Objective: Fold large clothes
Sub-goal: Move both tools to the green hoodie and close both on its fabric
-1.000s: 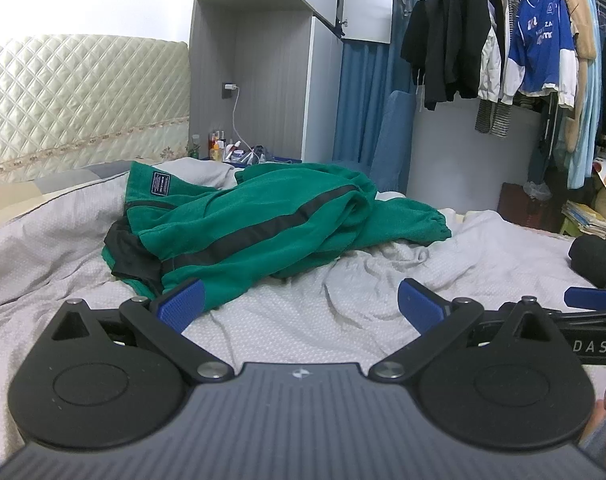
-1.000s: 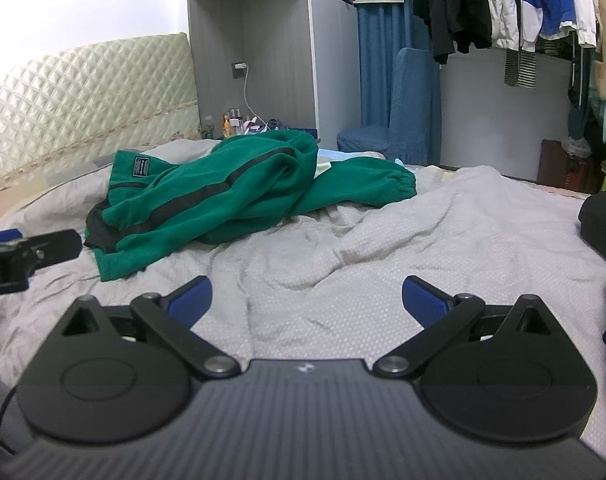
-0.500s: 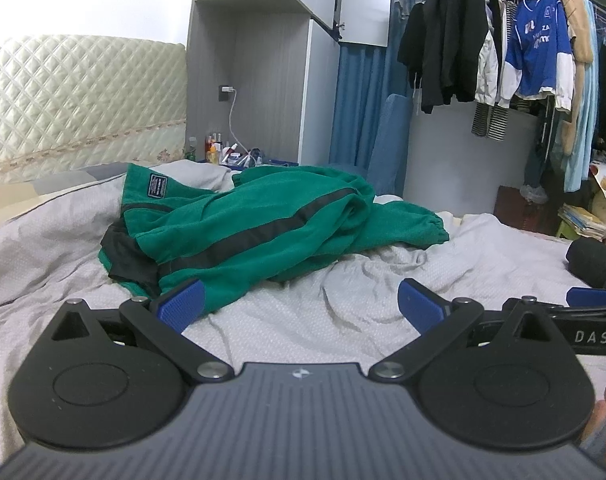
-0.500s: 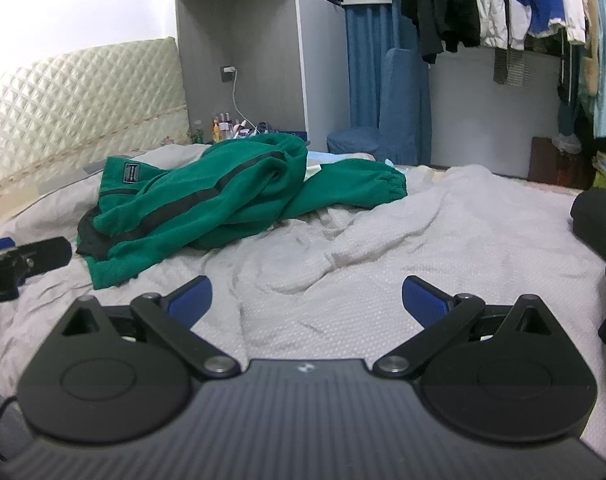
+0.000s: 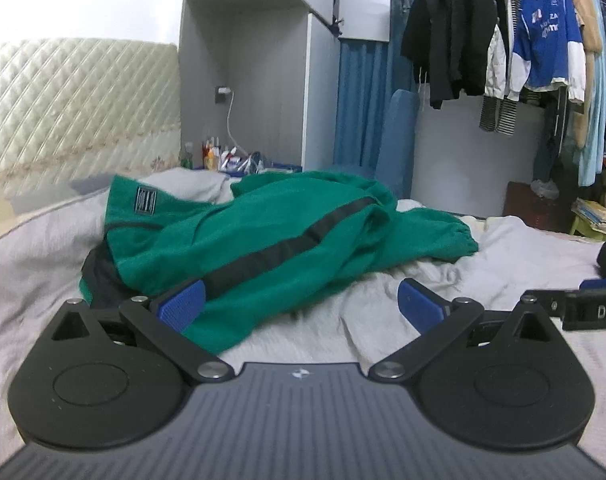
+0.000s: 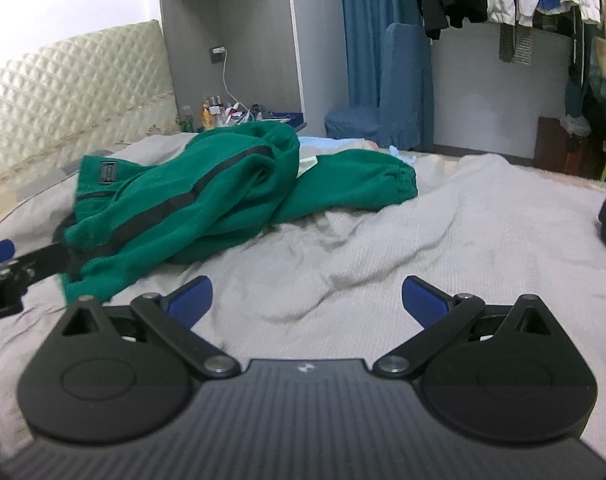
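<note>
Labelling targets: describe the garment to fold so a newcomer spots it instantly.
On the bed's grey sheet, near the quilted cream headboard, lies a crumpled green jacket. Its black stripe and small dark chest patch set it apart from the clothes hanging on the rail.

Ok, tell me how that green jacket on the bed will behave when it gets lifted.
The green jacket lies crumpled in soft folds, so it will probably sag and hang from whichever point is pinched. Its thick, fleecy look suggests some bulk, likely needing both the left gripper and the right gripper. The loose sleeve will probably trail across the gray bedsheet.
</note>
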